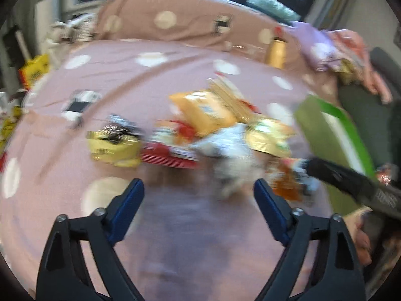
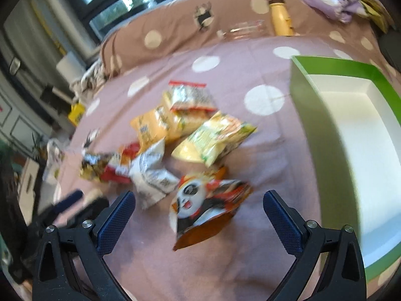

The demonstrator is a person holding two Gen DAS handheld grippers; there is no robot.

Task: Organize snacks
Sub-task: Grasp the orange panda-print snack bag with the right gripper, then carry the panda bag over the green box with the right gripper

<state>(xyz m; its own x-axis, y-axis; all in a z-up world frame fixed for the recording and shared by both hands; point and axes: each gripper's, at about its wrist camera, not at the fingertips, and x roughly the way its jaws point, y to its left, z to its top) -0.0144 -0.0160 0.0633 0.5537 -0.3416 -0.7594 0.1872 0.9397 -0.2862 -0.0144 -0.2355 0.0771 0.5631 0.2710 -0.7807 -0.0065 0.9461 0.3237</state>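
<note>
Snacks: a loose heap of packets (image 2: 175,145) lies on the pink dotted bedspread (image 2: 225,80), to the left of the green box (image 2: 345,135) and well apart from it.
Panda packet: an orange bag with a panda face (image 2: 205,205) is the packet of the heap nearest the right gripper (image 2: 199,215); it lies flat on the bedspread and shows between that gripper's fingers, untouched by either pad.
Yellow-green packet: (image 2: 215,138) sits on the side of the heap closest to the green box.
White packet: (image 2: 153,173) lies crumpled to the left of the panda packet, away from the box.
Red-topped packet: (image 2: 190,97) is at the far end of the heap.
Green box: open-topped, white inside, nothing seen in it.
Right gripper: jaws spread wide, gripping nothing.
Left gripper: (image 1: 199,200) jaws spread wide, only blurred bedspread between them; it is on the side of the heap away from the green box.
Bottle: a yellow bottle (image 2: 280,20) stands upright beyond the box, near the pillows.
Picture quality: the left wrist view is badly blurred, so its packets cannot be told apart with certainty.
</note>
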